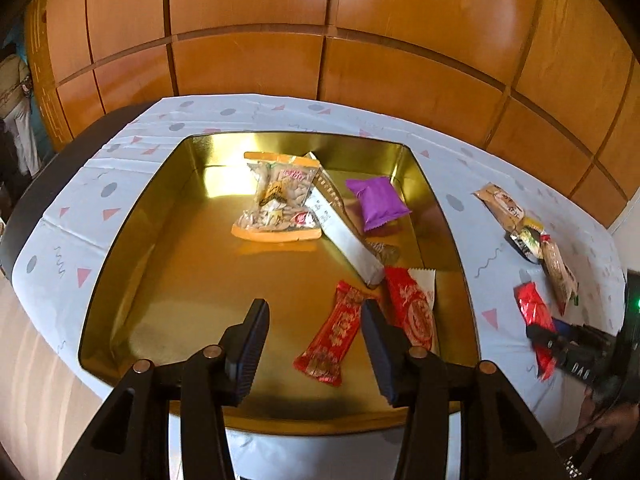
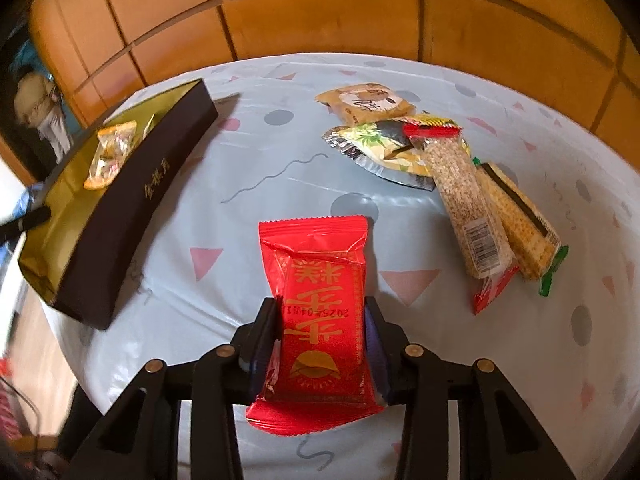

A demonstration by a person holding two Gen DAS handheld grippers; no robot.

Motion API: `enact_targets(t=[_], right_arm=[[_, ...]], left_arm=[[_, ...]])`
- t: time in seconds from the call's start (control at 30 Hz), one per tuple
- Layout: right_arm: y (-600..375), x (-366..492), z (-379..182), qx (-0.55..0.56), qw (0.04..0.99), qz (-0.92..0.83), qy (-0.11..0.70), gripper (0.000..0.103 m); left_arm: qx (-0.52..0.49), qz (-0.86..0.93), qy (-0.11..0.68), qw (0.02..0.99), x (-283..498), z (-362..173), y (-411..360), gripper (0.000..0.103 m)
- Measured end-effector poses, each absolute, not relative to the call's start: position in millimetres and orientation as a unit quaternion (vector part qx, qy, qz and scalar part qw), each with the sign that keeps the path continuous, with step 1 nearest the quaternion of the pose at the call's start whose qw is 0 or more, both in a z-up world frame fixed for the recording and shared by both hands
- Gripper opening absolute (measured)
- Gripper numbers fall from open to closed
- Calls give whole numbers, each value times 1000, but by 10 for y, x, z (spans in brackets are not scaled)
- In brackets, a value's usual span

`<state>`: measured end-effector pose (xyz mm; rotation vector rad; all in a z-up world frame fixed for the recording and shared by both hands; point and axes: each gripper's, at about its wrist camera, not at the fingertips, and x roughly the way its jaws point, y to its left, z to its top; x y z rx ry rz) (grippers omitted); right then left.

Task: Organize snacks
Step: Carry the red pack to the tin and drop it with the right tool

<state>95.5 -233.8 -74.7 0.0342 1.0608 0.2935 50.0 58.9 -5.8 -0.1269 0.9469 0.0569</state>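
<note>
My left gripper (image 1: 316, 312) hangs open over the gold tin (image 1: 192, 264), nothing between its pads. Below it on the tin's floor lies a slim red snack bar (image 1: 332, 336), with a red-and-white packet (image 1: 416, 308), a long white bar (image 1: 344, 232), a purple packet (image 1: 378, 202) and an orange-edged nut packet (image 1: 280, 196) further in. My right gripper (image 2: 320, 304) is shut on a red snack packet (image 2: 320, 264), held just above the tablecloth. The left wrist view shows that right gripper (image 1: 560, 344) to the right of the tin.
On the patterned tablecloth (image 2: 280, 184) right of the tin's dark wall (image 2: 132, 216) lie a brown packet (image 2: 366, 102), a leaf-print packet (image 2: 376, 148), a sesame bar (image 2: 464, 200) and a yellow bar (image 2: 516, 220). A wood-panelled wall (image 1: 320, 20) stands behind. A person (image 1: 16, 108) stands far left.
</note>
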Motion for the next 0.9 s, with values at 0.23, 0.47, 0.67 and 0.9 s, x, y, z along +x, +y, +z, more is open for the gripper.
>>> enact_targets(t=[0.23, 0.47, 0.67, 0.9], right_arm=[[-2468, 1013, -738, 120, 833, 158, 517, 40], [-2406, 997, -732, 159, 820, 174, 521, 39], [-2285, 1006, -679, 161, 817, 190, 520, 39], [-1879, 955, -218, 138, 827, 256, 481, 39]], left_arm=[[-59, 42, 452, 889, 375, -75, 690, 48], [-51, 41, 442, 894, 337, -56, 695, 48], [-57, 37, 431, 900, 314, -30, 732, 48], [-75, 61, 422, 902, 295, -17, 901, 48]])
